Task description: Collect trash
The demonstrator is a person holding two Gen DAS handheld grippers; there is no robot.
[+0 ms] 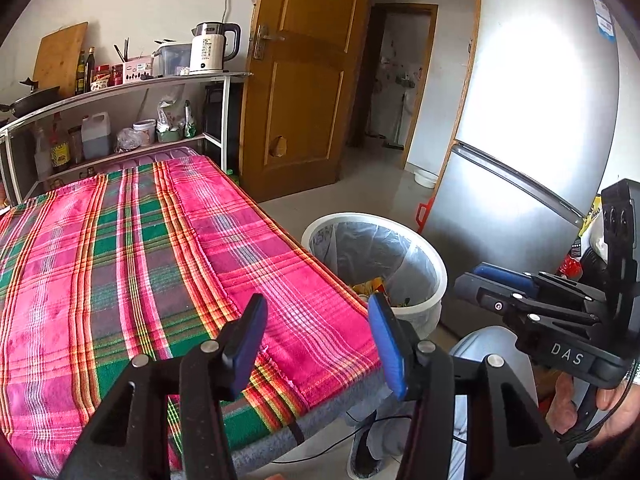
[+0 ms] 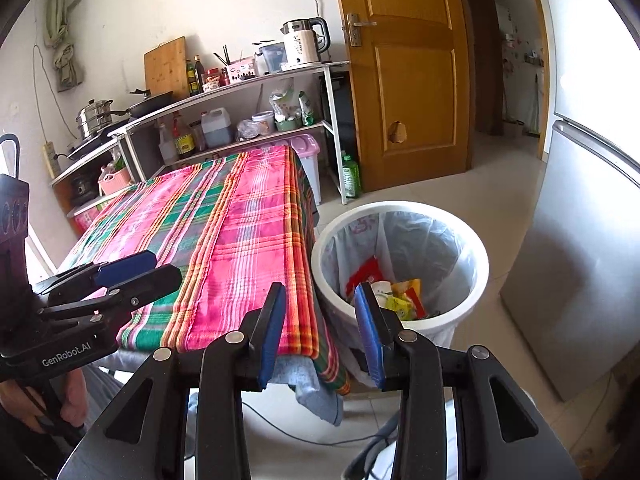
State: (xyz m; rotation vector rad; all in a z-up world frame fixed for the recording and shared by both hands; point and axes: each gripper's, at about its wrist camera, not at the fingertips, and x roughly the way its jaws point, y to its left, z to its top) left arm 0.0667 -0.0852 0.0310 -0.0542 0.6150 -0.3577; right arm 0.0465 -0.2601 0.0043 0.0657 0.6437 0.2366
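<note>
Left gripper (image 1: pixel 318 336): fingers apart, nothing between. Right gripper (image 2: pixel 320 334): fingers apart, empty. Trash (image 2: pixel 394 294) inside white bin (image 2: pixel 400 210), upright on floor, just beside plaid-covered counter (image 2: pixel 224 232); wrappers jumbled, long axis unclear.

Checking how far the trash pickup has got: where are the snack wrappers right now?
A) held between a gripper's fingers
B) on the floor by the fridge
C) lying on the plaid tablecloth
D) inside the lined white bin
D: the colourful wrappers lie at the bottom of the white bin, while the plaid tablecloth shows no litter and both grippers are empty.
</note>
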